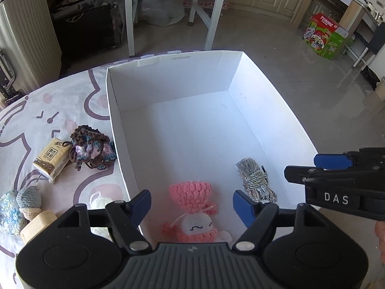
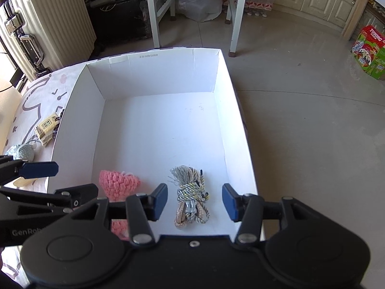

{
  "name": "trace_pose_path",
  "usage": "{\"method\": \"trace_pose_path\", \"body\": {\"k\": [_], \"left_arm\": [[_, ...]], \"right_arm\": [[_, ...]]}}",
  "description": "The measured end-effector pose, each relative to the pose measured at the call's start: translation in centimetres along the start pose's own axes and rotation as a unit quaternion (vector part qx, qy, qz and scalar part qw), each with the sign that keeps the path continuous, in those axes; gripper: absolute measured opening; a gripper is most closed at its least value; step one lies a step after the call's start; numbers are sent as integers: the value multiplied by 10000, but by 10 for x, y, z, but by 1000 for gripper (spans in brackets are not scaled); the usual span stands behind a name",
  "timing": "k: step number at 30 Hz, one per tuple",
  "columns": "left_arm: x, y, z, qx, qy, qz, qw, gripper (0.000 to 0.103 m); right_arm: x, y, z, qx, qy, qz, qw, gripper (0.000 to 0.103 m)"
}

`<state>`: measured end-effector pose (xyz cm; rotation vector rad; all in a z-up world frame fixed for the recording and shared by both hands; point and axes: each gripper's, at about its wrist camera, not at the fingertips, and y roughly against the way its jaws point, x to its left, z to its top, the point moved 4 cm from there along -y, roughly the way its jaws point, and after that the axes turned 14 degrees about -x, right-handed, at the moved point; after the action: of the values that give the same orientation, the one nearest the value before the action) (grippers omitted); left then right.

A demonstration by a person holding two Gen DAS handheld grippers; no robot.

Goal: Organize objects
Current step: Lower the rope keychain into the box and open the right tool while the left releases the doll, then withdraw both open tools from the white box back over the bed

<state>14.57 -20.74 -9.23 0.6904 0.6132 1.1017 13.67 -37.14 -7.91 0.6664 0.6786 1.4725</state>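
Two grippers hang over the near end of the white box [image 1: 115,110], both pointing steeply down into it. The left gripper [image 1: 192,203] has its blue fingers [image 1: 243,207] spread wide with nothing clamped; the pink crocheted doll [image 1: 192,207] lies on the box floor below the gap, free of both pads. The right gripper [image 2: 195,201] stands partly open, its fingers [image 2: 160,200] either side of the rope bundle [image 2: 191,197] without touching it; the bundle lies on the box floor.

Inside the box, the doll lies near the near-left corner and the rope bundle near the near-right corner, apart from each other. The rest of the box floor is bare white card.

The box sits on a table covered with a patterned cloth [image 1: 36,125], its right wall along the table's right edge. On the cloth left of the box: a brown and blue crocheted piece [image 1: 91,147] near the box's left wall, a tissue pack [image 1: 51,160] touching it on its left, a grey crocheted ice-cream cone [image 1: 30,202] toward the near-left edge, a blue floral pouch [image 1: 9,212] beside it, and a wooden spool [image 1: 38,224] just nearer. A white yarn item [image 1: 99,203] lies by the box's near-left corner, partly hidden by the left gripper.
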Motion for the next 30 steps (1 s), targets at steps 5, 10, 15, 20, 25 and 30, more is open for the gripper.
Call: {"method": "trace_pose_path", "body": {"k": [5, 10, 15, 20, 25, 30], "left_arm": [[2, 4, -1, 91, 201, -71, 9997, 92], [3, 11, -2, -9, 212, 21, 9998, 98], [12, 18, -1, -100, 310, 196, 9993, 99], [19, 20, -3, -70, 399, 278, 9988, 101], [23, 23, -6, -60, 426, 287, 9987, 101], [27, 25, -8, -48, 500, 314, 9982, 102]], "right_arm": [[0, 6, 0, -63, -49, -20, 10000, 57], [0, 15, 0, -183, -35, -95, 9998, 71], [-2, 24, 0, -319, -29, -175, 9993, 82], [-4, 30, -1, -407, -4, -276, 9988, 91], [-5, 33, -3, -461, -8, -349, 9983, 101], [-4, 34, -6, -451, 28, -370, 9983, 103]]}}
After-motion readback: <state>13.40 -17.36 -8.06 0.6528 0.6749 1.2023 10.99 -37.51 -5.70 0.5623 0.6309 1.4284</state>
